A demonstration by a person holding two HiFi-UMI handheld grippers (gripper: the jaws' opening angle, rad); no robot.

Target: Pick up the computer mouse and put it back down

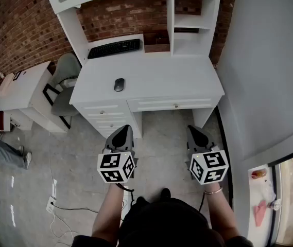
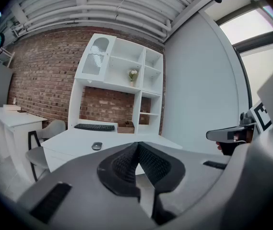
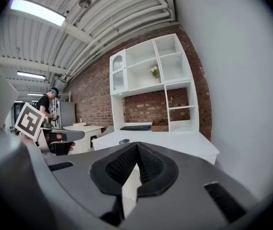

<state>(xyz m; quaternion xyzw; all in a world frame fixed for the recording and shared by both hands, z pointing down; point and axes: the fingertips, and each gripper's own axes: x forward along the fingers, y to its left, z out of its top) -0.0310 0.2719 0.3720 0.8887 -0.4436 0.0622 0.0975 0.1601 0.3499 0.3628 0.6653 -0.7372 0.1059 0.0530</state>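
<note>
Computer mouse [image 1: 119, 84]: lies on white desk [image 1: 182, 81] near its front edge, well apart from left gripper [image 1: 122, 130] and right gripper [image 1: 194, 130], both empty with jaws together; risk: an unopened approach probably shoves it off that edge.

An office-like room: a white drawer-fronted worktop [image 1: 187, 84] under a shelved hutch [image 1: 190, 44] carries a flat black keyboard [image 1: 114, 48] and dark oval computer mouse [image 1: 119, 84]; grey padded chair [image 1: 66, 66] at left, red brick wall [image 1: 17, 24] behind.
</note>
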